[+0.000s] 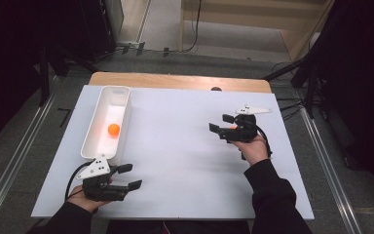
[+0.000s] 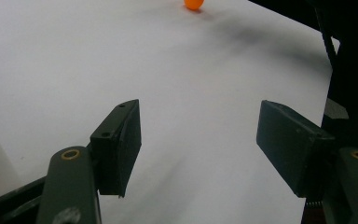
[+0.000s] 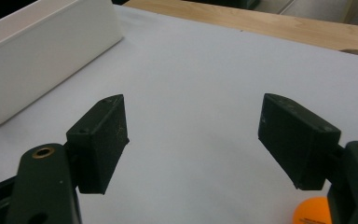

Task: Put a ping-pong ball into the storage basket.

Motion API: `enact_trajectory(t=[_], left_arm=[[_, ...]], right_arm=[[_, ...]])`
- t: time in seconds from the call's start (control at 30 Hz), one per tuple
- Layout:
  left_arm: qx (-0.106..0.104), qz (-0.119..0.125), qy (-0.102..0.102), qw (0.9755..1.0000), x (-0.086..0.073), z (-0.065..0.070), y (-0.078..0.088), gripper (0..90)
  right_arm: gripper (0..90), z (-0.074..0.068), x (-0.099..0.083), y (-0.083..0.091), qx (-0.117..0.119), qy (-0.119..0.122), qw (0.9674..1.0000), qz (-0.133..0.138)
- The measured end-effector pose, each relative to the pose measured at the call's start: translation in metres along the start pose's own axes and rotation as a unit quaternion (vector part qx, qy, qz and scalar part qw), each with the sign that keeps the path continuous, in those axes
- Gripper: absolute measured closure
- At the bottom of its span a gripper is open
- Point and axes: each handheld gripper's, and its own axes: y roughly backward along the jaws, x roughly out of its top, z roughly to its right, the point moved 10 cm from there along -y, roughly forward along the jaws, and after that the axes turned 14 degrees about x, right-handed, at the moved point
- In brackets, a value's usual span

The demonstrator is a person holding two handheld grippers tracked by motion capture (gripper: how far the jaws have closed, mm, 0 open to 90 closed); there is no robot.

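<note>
Right gripper is hovering with its jaws spread wide and nothing between them, and the orange ball is sitting on the counter just beside and below the right-hand jaw in the right gripper view, not yet bracketed. To do this well, I'd say the hand needs to be sliding sideways until the ball is centred between the pads, then dropping low before closing gently, since it will roll at a nudge. Being round, the ball is pointing nowhere and has no long axis, so any approach angle works. Left gripper is resting near the counter's front edge, jaws wide and empty too. The white tray, its long axis running away from the person, is already holding a second orange ball.
</note>
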Motion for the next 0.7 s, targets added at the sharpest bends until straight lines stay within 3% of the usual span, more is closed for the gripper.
enact_trajectory(t=[0.7], left_arm=[[0.001, -0.004, -0.002, 1.0, -0.001, 0.001, 0.0, 31.4]], right_arm=[[22.4, 0.032, -0.007, 0.017, -0.056, -0.02, 0.9982, 0.011]])
